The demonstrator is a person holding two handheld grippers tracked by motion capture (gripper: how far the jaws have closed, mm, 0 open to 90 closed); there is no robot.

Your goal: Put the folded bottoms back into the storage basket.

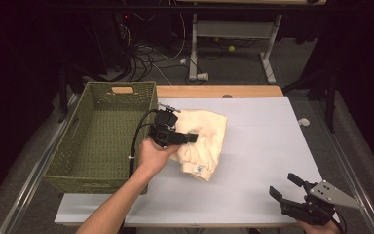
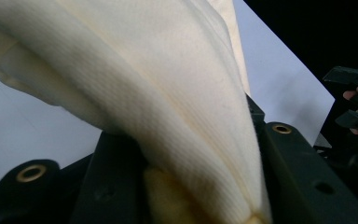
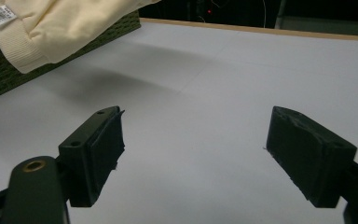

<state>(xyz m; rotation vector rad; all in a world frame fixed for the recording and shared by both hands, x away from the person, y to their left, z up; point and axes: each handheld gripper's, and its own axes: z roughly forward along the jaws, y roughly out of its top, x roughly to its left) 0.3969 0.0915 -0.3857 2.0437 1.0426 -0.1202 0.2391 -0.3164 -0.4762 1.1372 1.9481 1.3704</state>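
A cream knitted garment (image 1: 204,139) hangs off the white table, bunched, with a small label at its ribbed hem. My left gripper (image 1: 191,138) is shut on a fold of the garment, just right of the green woven basket (image 1: 102,136). In the left gripper view the cream cloth (image 2: 168,107) runs between both black jaws. The garment (image 3: 60,28) also shows lifted at the top left of the right gripper view, its shadow on the table below it. My right gripper (image 1: 285,187) rests near the table's front right corner, jaws wide apart with nothing between them (image 3: 193,158).
The basket stands at the left of the table (image 1: 268,141), with a slot handle in its far wall. A wooden strip (image 1: 219,91) runs along the table's far edge. Beyond it, desk legs and cables lie on the floor.
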